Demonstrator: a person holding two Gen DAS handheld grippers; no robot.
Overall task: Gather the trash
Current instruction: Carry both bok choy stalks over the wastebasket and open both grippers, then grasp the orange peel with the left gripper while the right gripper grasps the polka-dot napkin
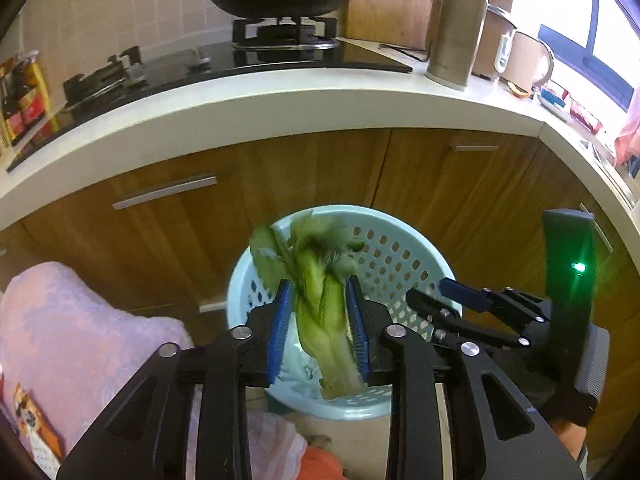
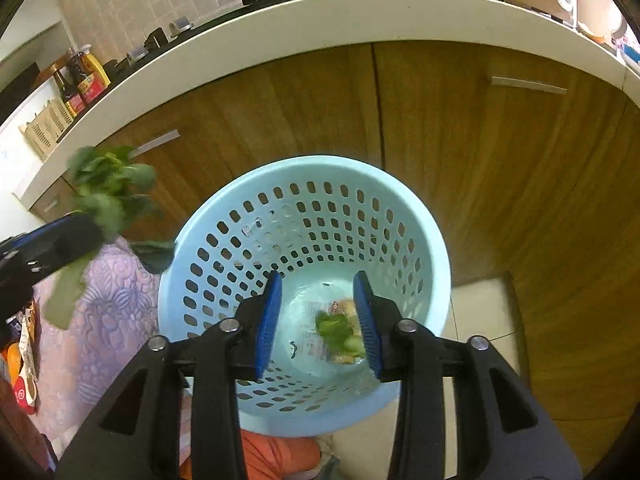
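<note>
- Left wrist view: the limp green bok choy stalk (image 1: 326, 312) sits between the blue pads (image 1: 280, 332) of the left gripper (image 1: 320, 334), above the pale blue perforated plastic wastebasket (image 1: 400, 264). The jaws look slack around it, with gaps at the pads, so I judge it released or nearly so.
- In the right wrist view that same stalk (image 2: 108, 196) appears off the basket's left rim, over the lilac patterned cloth (image 2: 108, 320). There's the danger: if it falls from there, it could land on the cloth or the floor rather than in the basket (image 2: 304, 208).
- The broad leaves could also catch on a pad or snag on the rim, leaving it draped half out.
- The right gripper (image 2: 318, 326) hangs parted and empty over the basket mouth; green scraps and a wrapper (image 2: 340, 332) already lie on the bottom.
- The two grippers are near each other, so a hasty pull-back might knock them together or tip the light basket against the brown wooden cabinet door (image 2: 460, 140).
</note>
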